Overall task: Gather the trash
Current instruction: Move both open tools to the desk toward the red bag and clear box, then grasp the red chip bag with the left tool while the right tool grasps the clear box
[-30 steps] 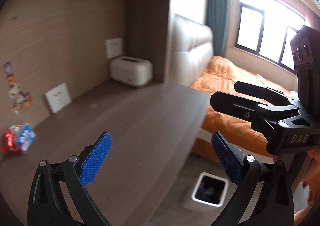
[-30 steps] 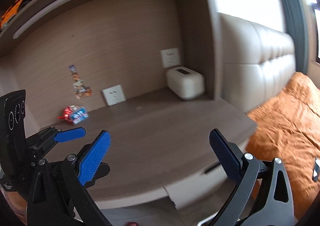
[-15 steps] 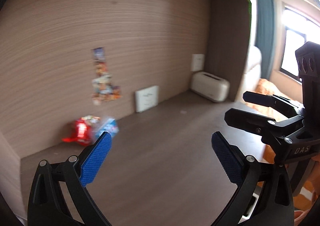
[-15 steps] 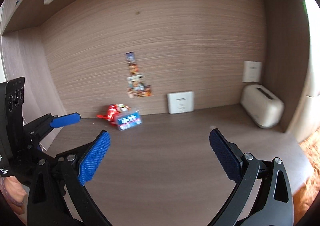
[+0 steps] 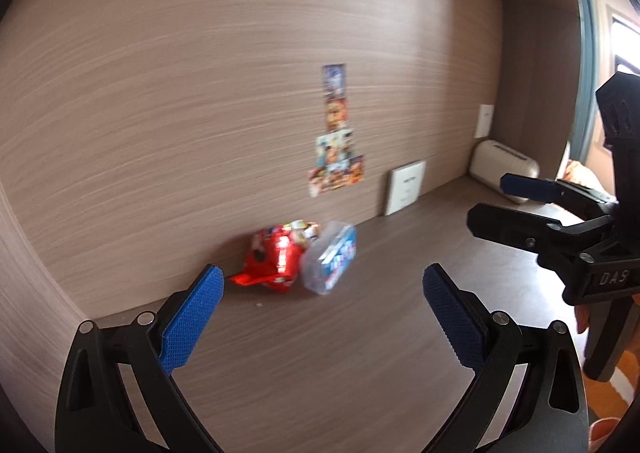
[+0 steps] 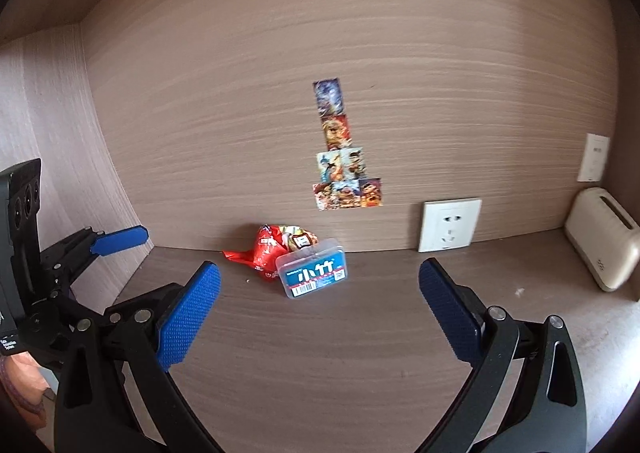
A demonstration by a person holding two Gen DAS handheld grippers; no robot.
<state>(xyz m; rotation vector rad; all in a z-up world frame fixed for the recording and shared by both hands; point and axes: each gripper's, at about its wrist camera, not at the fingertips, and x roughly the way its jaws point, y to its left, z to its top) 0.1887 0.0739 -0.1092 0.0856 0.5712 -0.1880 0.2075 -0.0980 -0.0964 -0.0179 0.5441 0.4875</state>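
You had picked up nothing yet: your left gripper (image 5: 320, 317) and right gripper (image 6: 320, 313) both stood wide apart and empty above the wooden desk (image 6: 340, 373). The trash lay just above centre of both frames, against the back wall: a crumpled red wrapper (image 6: 264, 253) touching a small clear plastic box (image 6: 314, 273) with a blue label. Both pieces sat ahead of your fingertips, untouched. By my reading, the whole job remained; no bin showed in either view.

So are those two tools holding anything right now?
Left tool: open, holding nothing.
Right tool: open, holding nothing.
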